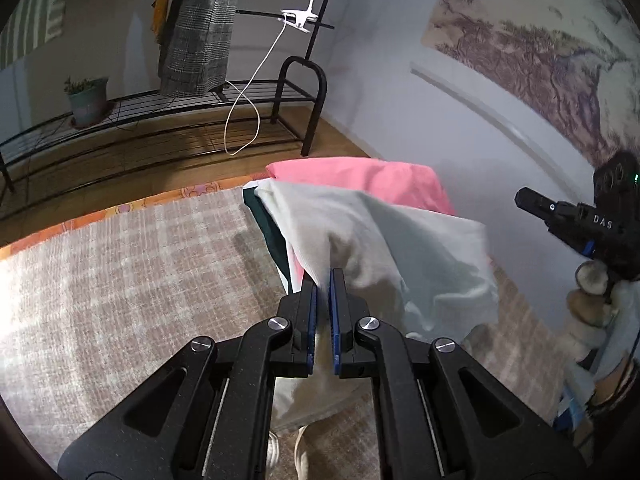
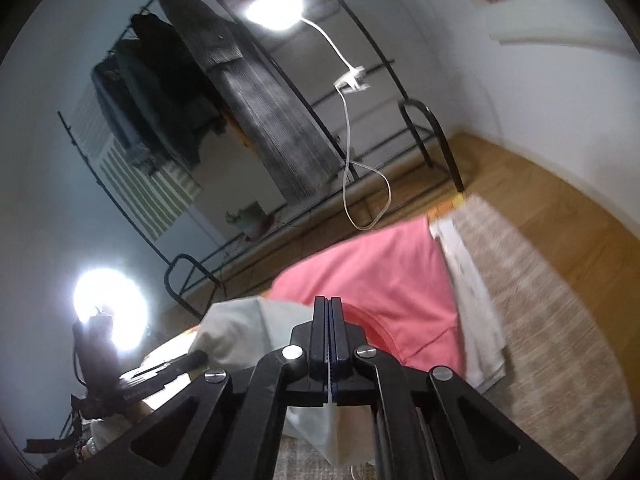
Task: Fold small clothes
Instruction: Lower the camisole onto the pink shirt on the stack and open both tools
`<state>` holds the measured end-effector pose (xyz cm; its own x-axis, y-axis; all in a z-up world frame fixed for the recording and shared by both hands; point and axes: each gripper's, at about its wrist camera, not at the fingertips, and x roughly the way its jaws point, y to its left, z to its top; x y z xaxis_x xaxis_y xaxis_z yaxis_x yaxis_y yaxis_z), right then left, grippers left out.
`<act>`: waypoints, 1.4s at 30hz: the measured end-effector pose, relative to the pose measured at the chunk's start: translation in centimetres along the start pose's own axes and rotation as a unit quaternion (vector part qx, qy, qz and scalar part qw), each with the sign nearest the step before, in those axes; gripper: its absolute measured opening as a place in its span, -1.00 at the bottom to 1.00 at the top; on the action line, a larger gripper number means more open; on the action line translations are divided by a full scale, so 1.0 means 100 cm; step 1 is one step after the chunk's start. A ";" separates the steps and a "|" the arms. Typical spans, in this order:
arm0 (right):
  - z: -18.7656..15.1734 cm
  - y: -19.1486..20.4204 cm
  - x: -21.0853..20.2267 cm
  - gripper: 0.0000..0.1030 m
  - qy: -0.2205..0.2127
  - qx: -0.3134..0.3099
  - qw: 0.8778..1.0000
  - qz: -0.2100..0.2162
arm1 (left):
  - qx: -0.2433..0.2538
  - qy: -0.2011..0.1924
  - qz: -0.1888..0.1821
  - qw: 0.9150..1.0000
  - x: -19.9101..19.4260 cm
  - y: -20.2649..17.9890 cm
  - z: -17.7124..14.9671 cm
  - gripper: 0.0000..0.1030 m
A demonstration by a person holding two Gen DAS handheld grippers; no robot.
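The left gripper (image 1: 323, 276) has its jaws nearly together, pinching a fold of pale cloth (image 1: 384, 248). The right gripper (image 2: 328, 308) has its jaws pressed fully together on an edge of the same cloth, with its body tilted.

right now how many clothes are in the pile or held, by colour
pink: 1
pale grey, held by the left gripper and right gripper: 1
dark green: 1
white: 1
total: 4
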<state>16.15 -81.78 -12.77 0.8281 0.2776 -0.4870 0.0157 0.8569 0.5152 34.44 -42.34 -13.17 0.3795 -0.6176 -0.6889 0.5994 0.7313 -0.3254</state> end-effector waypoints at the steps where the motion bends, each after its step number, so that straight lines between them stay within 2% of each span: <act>1: 0.002 0.001 0.002 -0.92 0.007 -0.007 1.000 -0.005 | -0.005 0.003 0.001 1.000 0.003 0.002 0.000 -0.93; 2: 0.003 0.000 0.005 -0.86 0.019 -0.011 1.000 -0.009 | -0.011 0.005 0.003 1.000 0.005 0.005 0.001 -0.93; 3: 0.001 -0.004 0.012 -0.39 0.033 -0.009 0.999 -0.009 | -0.019 0.006 0.003 1.000 0.007 0.008 0.001 -0.93; 4: -0.001 -0.008 0.018 -0.05 0.043 -0.001 0.999 -0.008 | -0.026 0.008 0.003 1.000 0.009 0.011 0.000 -0.93; 8: -0.019 -0.032 0.046 -0.03 0.056 0.024 0.998 -0.029 | -0.026 0.017 0.014 0.999 0.018 0.020 -0.004 -0.93; 12: -0.028 -0.055 0.076 -0.11 0.073 0.066 0.995 -0.015 | -0.027 0.020 0.018 0.999 0.025 0.024 -0.005 -0.93; 13: -0.028 -0.057 0.081 -0.29 0.071 0.071 0.995 -0.010 | -0.027 0.020 0.018 0.999 0.025 0.024 -0.005 -0.93; 14: -0.028 -0.058 0.084 -0.37 0.067 0.075 0.995 -0.002 | -0.027 0.020 0.018 0.999 0.026 0.024 -0.005 -0.93; 16: -0.028 -0.055 0.084 -0.76 0.059 0.076 0.995 0.015 | -0.025 0.021 0.019 0.999 0.025 0.023 -0.006 -0.93; 19: -0.025 -0.037 0.073 -0.97 0.051 0.039 0.998 0.006 | -0.026 0.019 0.014 0.999 0.021 0.023 -0.006 -0.93; 24: -0.024 -0.009 0.048 -0.99 0.035 -0.008 0.999 -0.028 | -0.013 0.013 0.007 1.000 0.007 0.012 -0.010 -0.93; 30: -0.007 0.011 0.000 -1.00 -0.009 -0.011 1.000 -0.025 | 0.004 -0.001 -0.021 1.000 -0.022 -0.005 -0.005 -0.93; 35: 0.021 0.026 -0.028 -1.00 -0.040 -0.041 0.998 -0.029 | 0.025 -0.028 -0.035 0.999 -0.031 -0.022 0.015 -0.93; 38: 0.044 0.026 -0.021 -1.00 -0.043 -0.057 0.996 -0.049 | 0.027 -0.038 -0.026 0.999 -0.019 -0.026 0.027 -0.93; 42: 0.071 0.014 0.015 -1.00 -0.038 -0.059 0.995 -0.078 | 0.016 -0.037 0.004 0.999 0.018 -0.021 0.039 -0.93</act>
<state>21.36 -83.22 -7.74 0.8607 0.1084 -0.4974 0.0849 0.9329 0.3501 36.62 -46.16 -11.20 0.4355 -0.6323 -0.6407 0.6178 0.7276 -0.2982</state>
